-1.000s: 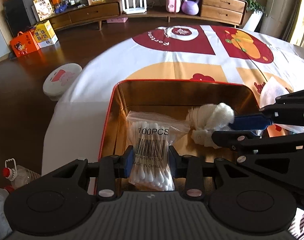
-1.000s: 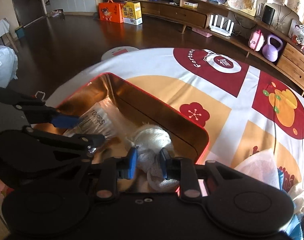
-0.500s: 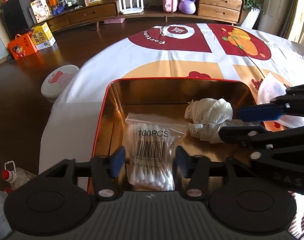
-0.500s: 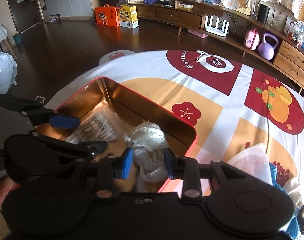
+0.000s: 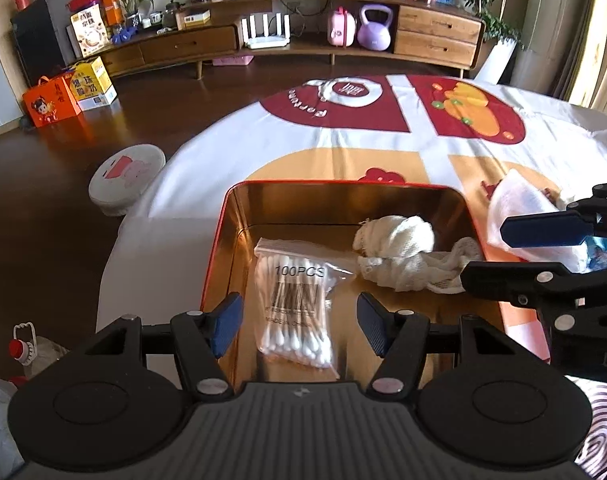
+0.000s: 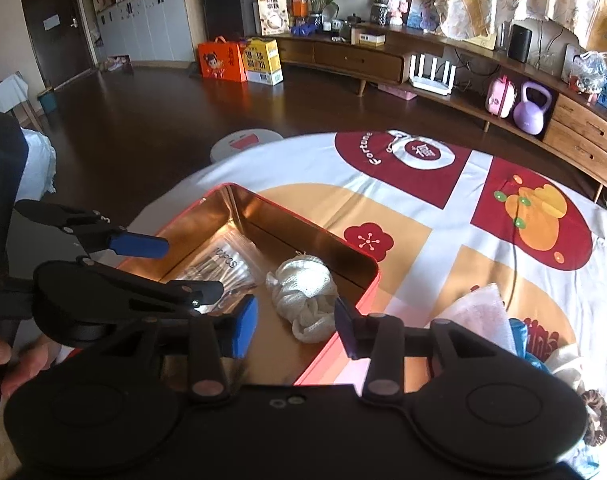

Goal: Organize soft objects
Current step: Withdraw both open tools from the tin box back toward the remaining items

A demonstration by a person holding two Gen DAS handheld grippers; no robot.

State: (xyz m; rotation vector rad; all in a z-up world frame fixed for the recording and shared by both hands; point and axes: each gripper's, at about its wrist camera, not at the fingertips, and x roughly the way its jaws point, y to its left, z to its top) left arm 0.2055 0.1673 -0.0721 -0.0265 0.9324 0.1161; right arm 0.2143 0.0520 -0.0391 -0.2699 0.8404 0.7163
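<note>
Left gripper jaws open, empty; right gripper jaws opening, apparently clear of gauze wad.

One red rectangular metal tin. In it: one clear bag of white cotton swabs, one white gauze bundle. Beside the tin, apparently one white tissue wad.

A tin sits on the table. Inside it, a bag of cotton swabs lies left of a gauze bundle. A tissue lies on the table right of the tin.
</note>
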